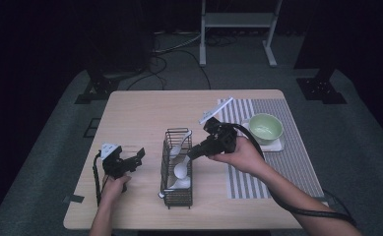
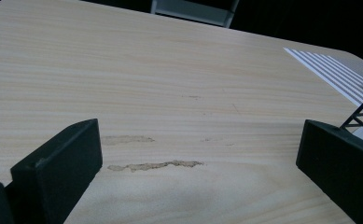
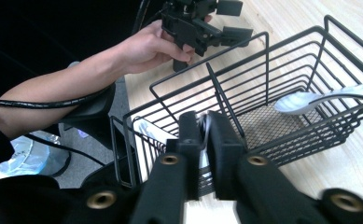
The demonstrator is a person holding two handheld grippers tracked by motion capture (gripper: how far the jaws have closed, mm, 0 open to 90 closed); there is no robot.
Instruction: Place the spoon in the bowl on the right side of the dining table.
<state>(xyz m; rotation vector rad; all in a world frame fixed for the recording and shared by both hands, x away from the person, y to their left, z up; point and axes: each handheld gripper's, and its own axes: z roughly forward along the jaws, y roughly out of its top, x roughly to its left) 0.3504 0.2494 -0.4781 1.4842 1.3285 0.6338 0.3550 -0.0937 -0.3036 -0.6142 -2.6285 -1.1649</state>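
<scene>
left hand-held gripper (image 2: pixel 195 168) jaws wide apart over bare wooden table (image 2: pixel 170 84); striped mat (image 2: pixel 338 77) far right.

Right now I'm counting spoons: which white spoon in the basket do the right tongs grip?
The spoon clamped between the right tongs, in the middle compartment.

The table (image 1: pixel 144 110) is seen from above and from the person's side in the high view, taken forward and down at some distance. In the left gripper view the tabletop is seen low and close, along the boards toward the striped mat (image 2: pixel 338 77). In the right gripper view the wire basket (image 3: pixel 268 93) is met at close range from over its rim. The basket (image 1: pixel 177 169) and mat (image 1: pixel 258 142) are shared with the high view.
</scene>
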